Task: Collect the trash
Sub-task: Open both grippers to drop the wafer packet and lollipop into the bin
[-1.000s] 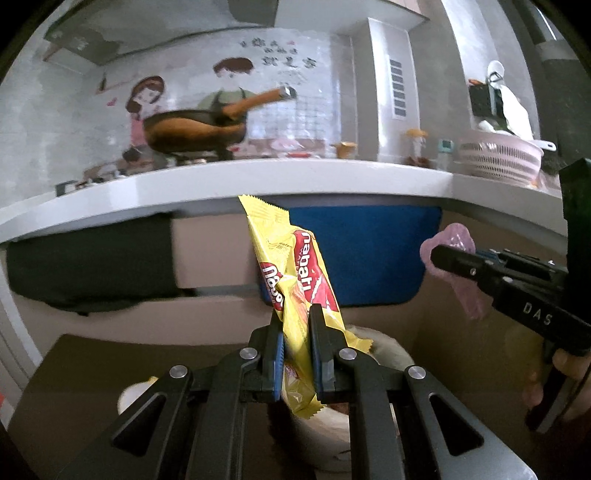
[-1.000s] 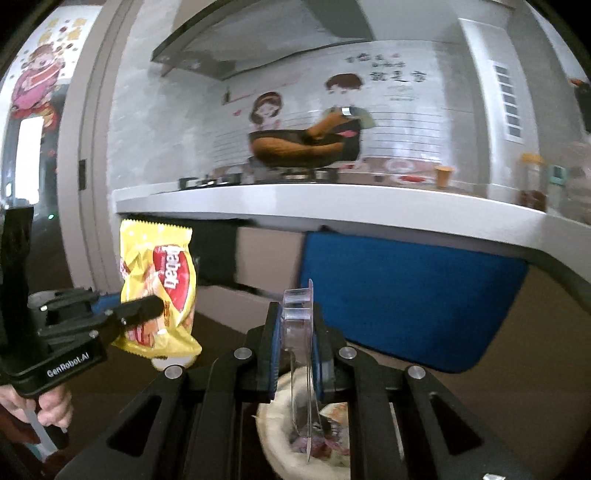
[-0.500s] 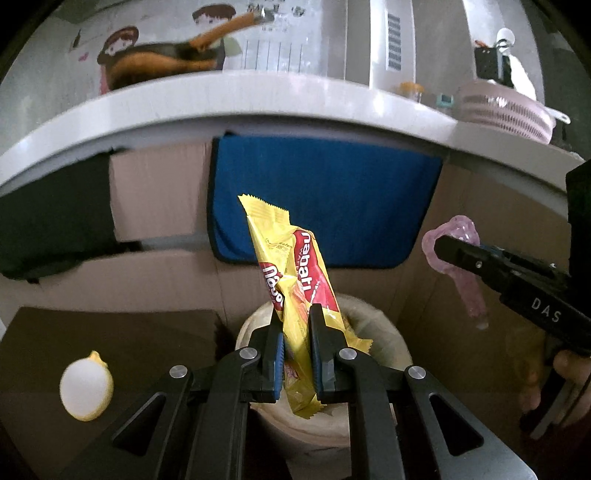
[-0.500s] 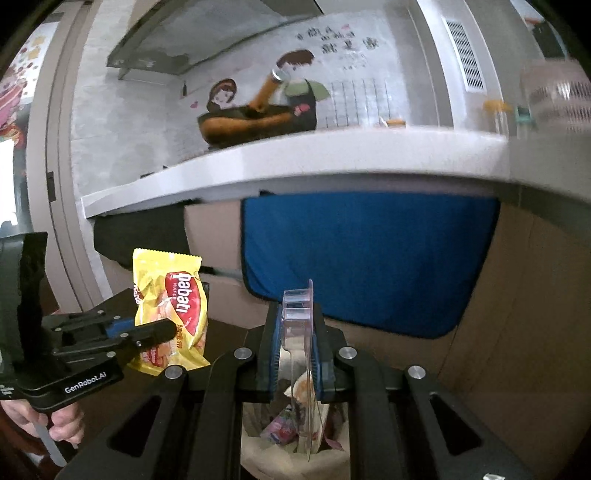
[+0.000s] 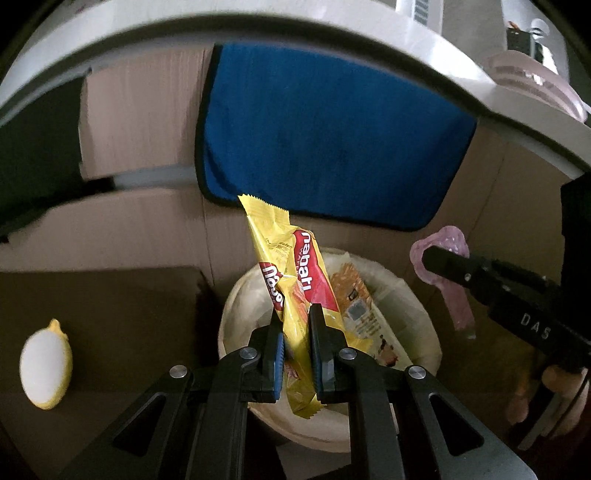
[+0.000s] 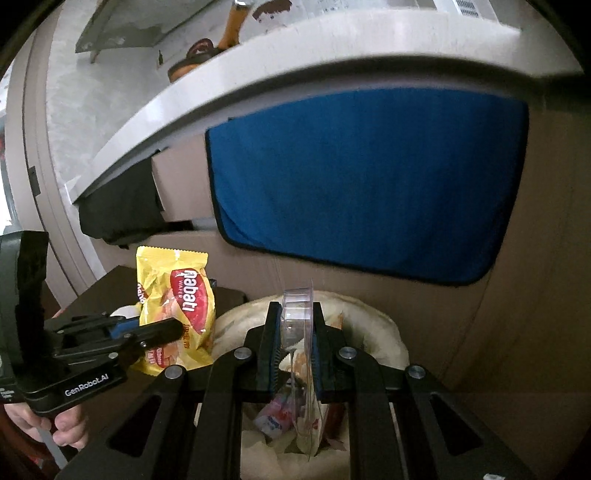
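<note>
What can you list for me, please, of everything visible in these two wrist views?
wafer wrapper: one, yellow and red, held above the bin
clear plastic packaging: one, transparent, held above the bin
trash bin: one, cream, on the floor, wrappers inside
blue cloth: one, hanging under the counter
dark cloth: one, black, hanging left
lemon-shaped object: one, white and yellow, on the dark table
counter: one, white
left gripper: black, shut on the wrapper
right gripper: black, shut on the packaging

1. The yellow wafer wrapper [image 5: 295,291] is glossy, crinkled foil-like plastic.
2. The clear plastic tray [image 6: 297,325] is thin and transparent.
3. The blue cloth [image 5: 332,129] looks matt and soft.
4. Both grippers are matt black plastic with bright metal screws.
5. The bin liner [image 5: 424,325] is pale, wrinkled film.
</note>
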The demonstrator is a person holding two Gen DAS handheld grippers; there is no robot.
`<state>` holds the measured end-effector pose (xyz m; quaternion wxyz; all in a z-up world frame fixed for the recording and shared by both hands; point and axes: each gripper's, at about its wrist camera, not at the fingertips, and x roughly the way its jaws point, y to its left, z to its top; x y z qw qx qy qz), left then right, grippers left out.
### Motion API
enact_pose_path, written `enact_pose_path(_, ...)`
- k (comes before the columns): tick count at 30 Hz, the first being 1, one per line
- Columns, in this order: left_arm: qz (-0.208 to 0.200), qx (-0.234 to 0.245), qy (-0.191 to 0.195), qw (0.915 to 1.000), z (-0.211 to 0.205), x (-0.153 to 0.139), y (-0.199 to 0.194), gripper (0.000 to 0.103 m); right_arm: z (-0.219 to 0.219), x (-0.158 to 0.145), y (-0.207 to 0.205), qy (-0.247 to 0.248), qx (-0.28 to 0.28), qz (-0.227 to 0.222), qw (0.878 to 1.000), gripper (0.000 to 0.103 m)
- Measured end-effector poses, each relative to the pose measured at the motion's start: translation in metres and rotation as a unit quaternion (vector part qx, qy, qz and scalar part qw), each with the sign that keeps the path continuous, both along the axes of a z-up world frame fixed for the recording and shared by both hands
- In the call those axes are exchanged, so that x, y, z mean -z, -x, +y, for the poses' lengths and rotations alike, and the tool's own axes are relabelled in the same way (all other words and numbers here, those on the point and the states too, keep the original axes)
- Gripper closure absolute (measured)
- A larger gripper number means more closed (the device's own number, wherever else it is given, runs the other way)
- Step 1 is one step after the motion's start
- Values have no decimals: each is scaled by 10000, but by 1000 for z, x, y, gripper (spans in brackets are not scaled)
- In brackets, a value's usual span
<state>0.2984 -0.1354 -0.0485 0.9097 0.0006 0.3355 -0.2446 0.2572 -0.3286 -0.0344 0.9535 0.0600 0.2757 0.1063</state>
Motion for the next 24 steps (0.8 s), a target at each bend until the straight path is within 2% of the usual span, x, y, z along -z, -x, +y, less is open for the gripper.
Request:
enact_pose_path(7,336,-8,67,9994,-2,18,-16,91,-3,22,-21,-173,14,321,9993,90)
enact_pose_path(16,658,153,266,9974,-7,33,-29,90,-7,39,-35,-236,58,520,9983,90)
enact_pose_path(19,834,239,460,9952,-5,40,-37,87,-11,45,-40,-289,99,595,9978,88)
enact_pose_path(21,939,238,460,9942,-5,45,-43,77,-11,49,-42,-367,84,653,9972,86)
enact_pose_path(22,970,217,476,9939,-4,47,-45,72,-13,51,-41,-373,105,682,9969,83)
enact_pose_path(24,1023,146,558,9931,0,45,-47,68,-12,52,-39,-290,272,680,9969,63)
